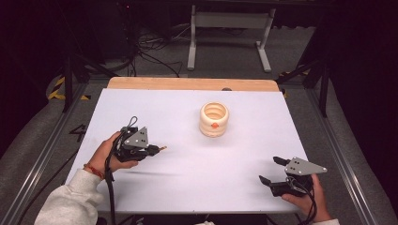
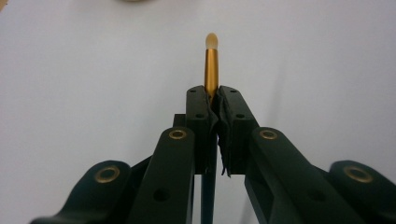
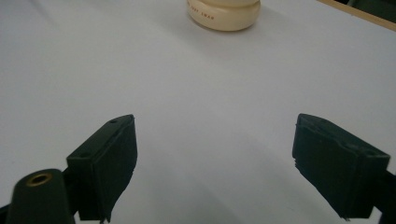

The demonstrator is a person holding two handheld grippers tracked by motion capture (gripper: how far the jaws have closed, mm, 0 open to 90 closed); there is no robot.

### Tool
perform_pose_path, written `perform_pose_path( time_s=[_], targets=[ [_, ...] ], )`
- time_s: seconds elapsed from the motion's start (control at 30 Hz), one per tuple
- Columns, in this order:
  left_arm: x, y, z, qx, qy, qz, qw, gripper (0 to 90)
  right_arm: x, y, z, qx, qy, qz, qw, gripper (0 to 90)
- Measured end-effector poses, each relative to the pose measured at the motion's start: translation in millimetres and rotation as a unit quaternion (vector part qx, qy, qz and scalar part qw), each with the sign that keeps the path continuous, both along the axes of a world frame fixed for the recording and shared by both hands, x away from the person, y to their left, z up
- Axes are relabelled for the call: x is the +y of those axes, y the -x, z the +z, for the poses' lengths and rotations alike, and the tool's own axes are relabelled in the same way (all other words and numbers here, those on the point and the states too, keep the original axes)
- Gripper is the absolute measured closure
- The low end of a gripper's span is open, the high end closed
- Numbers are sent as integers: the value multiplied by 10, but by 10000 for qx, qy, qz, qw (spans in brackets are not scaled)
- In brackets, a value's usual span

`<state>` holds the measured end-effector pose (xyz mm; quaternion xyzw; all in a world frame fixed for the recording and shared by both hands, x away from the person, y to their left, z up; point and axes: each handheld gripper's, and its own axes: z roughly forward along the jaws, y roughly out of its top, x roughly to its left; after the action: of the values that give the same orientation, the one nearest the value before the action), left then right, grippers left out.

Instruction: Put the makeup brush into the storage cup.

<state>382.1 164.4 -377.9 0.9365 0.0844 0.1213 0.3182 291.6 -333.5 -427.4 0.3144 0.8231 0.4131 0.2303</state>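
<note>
Left gripper view: left gripper (image 2: 212, 100) jaws clamped on gold brush (image 2: 211, 65) above white worktop (image 2: 93, 84); right gripper (image 3: 215, 158) jaws held wide apart.

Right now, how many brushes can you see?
1. A single brush with a gold neck and pale tip, clamped in the left hand-held gripper at the table's left side. The cream ribbed holder near the middle could hide more inside; its depths cannot be seen.
</note>
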Motion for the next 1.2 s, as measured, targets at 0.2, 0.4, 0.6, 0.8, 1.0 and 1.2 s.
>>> perform_pose_path(
  time_s=[0.2, 0.4, 0.6, 0.8, 1.0, 1.2],
  targets=[
    [-11, 30, 47, 3, 237, 7, 9997, 836, -5, 0, 0, -2, -5, -6, 10000, 147],
    [-64, 85, 126, -19, 542, 29, 9985, 836, -3, 0, -1, -2, -3, -7, 10000, 147],
    [-107, 90, 179, -115, 834, 108, 9964, 836, -7, 2, 5, -8, -14, -11, 10000, 147],
    [-129, 66, 211, -116, 1135, 173, 9933, 836, -15, 2, 8, -19, -46, -21, 10000, 147],
    [-159, 57, 259, -184, 1349, 261, 9903, 836, -9, 4, 10, -13, -55, -12, 10000, 147],
    [-182, 34, 293, -127, 1569, 274, 9871, 836, -12, 5, 12, -39, -29, -34, 10000, 147]
  ],
)
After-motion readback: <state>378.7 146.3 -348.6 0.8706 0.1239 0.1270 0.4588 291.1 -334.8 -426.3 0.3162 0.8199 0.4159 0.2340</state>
